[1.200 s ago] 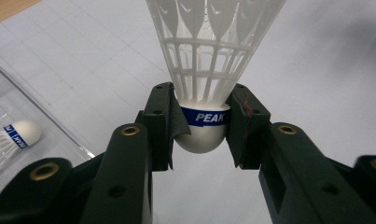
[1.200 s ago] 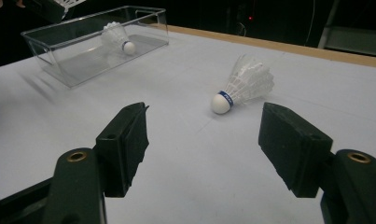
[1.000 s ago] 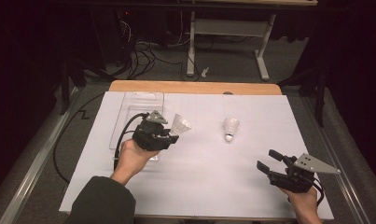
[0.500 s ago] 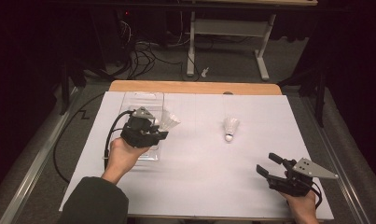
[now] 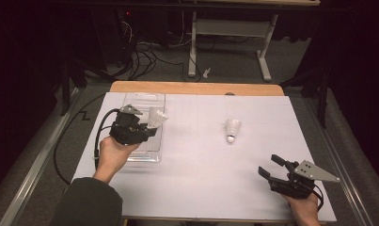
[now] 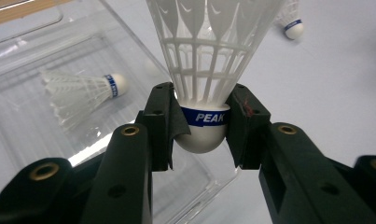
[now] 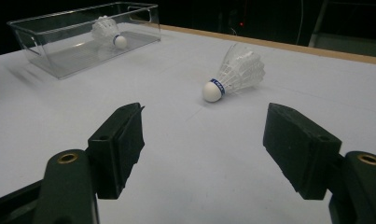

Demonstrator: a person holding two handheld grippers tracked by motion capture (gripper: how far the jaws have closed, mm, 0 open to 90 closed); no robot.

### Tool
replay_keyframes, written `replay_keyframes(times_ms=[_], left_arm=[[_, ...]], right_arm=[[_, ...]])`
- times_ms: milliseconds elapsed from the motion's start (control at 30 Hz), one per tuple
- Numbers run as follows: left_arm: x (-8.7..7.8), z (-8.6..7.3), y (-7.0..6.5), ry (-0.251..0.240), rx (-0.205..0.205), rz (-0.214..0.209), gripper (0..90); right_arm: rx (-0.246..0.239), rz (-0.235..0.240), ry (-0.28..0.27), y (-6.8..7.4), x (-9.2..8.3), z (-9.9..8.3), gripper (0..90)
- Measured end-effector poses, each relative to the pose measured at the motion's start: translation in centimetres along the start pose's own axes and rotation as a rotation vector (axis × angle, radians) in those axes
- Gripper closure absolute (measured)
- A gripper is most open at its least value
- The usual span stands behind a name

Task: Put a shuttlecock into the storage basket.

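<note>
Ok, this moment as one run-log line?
left hand-held gripper: shut on white plastic shuttlecock | over clear plastic bin | right hand-held gripper: open, empty

held shuttlecock (image 6: 209, 70) feathers cropped — top edge

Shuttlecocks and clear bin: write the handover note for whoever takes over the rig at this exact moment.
Left gripper: shut on a shuttlecock, clamped at its cork base, held over the clear bin.
Right gripper: open, nothing between its jaws, low over the near right of the white table.
Done: one shuttlecock in the bin, lying on its side.
Left: release the held one into the bin, then fetch the loose shuttlecock lying on the table right of centre; the right gripper faces it and looks best placed for that.
</note>
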State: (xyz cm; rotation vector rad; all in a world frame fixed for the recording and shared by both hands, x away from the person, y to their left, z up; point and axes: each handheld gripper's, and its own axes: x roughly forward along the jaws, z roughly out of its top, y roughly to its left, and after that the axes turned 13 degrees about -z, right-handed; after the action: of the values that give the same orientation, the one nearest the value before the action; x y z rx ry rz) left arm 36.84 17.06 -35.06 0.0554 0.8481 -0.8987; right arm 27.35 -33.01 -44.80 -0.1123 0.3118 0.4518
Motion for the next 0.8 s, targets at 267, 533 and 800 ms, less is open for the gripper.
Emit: replay_keyframes(times_ms=[267,533,800], left_arm=[[-0.4,-0.2,1.3,-0.004,-0.042,0.036,65.0],[-0.4,-0.1,2.5,0.001,-0.085,0.071,64.9],[-0.1,0.0,3.8,0.021,-0.126,0.123,64.9]], right_arm=[[-0.016,0.000,-0.008,0.3,0.1,0.1,28.7],[-0.009,0.001,-0.011,0.3,0.1,0.1,28.5],[-0.011,0.007,-0.012,0.4,0.2,0.1,28.5]])
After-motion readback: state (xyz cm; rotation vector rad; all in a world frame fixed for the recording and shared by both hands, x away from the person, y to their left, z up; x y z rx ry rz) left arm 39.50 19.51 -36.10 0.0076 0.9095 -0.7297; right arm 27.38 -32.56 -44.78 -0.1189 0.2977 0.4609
